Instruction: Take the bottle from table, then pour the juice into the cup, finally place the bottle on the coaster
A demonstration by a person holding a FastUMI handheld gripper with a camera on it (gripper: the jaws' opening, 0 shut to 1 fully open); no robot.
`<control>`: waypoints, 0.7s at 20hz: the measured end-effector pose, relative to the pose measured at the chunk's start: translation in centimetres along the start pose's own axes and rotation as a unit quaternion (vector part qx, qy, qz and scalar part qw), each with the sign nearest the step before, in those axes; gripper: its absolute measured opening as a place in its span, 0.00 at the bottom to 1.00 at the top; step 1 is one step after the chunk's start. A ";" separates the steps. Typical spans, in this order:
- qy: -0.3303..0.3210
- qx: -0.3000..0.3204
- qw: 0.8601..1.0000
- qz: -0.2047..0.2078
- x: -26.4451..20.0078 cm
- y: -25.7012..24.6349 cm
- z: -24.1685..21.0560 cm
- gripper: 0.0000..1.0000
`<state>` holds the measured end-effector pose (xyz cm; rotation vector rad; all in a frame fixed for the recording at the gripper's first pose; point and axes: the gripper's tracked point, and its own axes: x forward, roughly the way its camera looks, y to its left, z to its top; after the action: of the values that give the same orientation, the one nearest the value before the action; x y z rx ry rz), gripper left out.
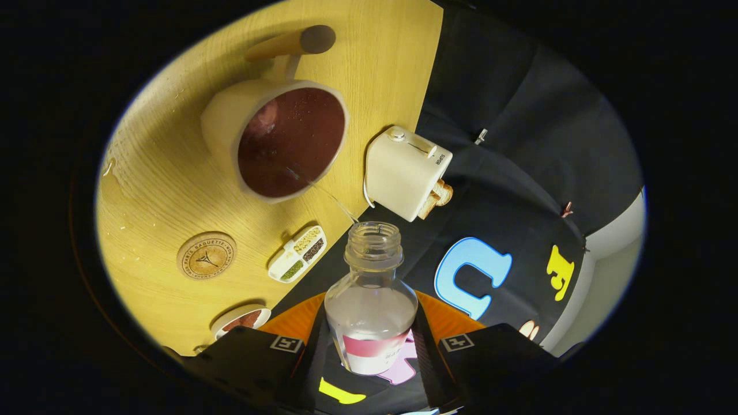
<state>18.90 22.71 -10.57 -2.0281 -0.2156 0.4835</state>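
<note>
The wooden table (369, 63) carries a cup (277, 138), toaster (406, 170), coaster (206, 255), divided tray (297, 253) and small bowl (241, 320).

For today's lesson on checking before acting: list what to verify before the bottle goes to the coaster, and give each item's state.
1. Jaws of the gripper clamp the bottle on both sides: ok.
2. Pouring finished: not ok, a thin stream runs from the bottle's mouth to the cup.
3. Cup holds dark liquid: ok.
4. Coaster top is bare: ok.
5. Table dry: not ok, droplets near the cup.
</note>
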 end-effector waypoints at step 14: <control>0.003 0.402 0.915 0.041 -4.3 1.1 -2.0 0.72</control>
<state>15.81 19.08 -9.64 -1.2306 0.0741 0.5096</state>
